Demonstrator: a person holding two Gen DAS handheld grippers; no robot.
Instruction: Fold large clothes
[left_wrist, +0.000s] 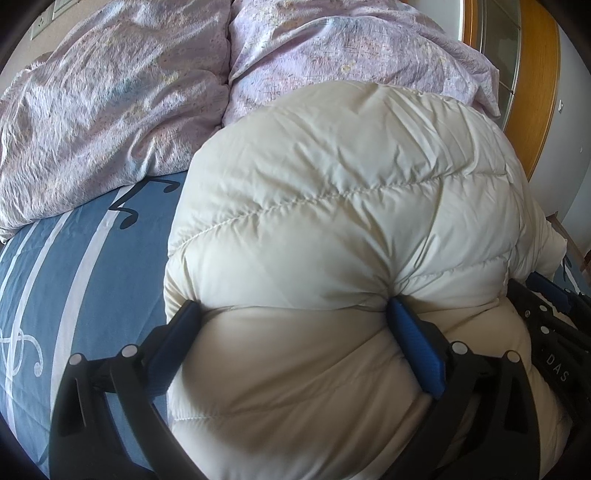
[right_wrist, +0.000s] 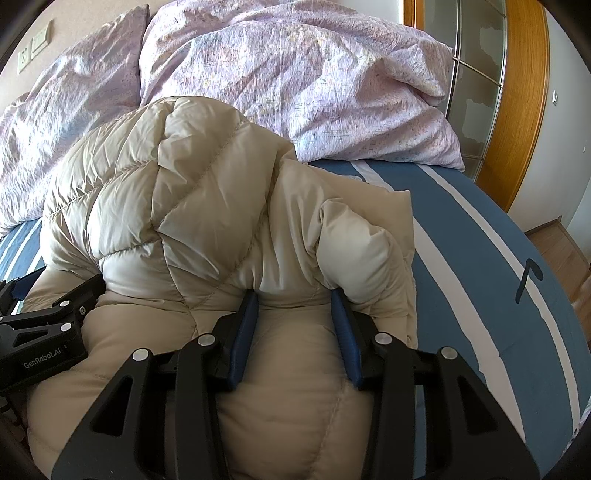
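Note:
A cream quilted puffer jacket lies bunched and folded over on the bed; it also fills the right wrist view. My left gripper has its blue fingers wide apart, pressed into a thick bulge of the jacket's near edge. My right gripper squeezes a puffy fold of the same jacket between its blue fingers. The two grippers sit side by side: the right one shows at the right edge of the left wrist view, the left one at the left edge of the right wrist view.
The bed has a blue sheet with white stripes. A crumpled lilac duvet lies behind the jacket. A wooden-framed glass door stands at the right, past the bed's edge.

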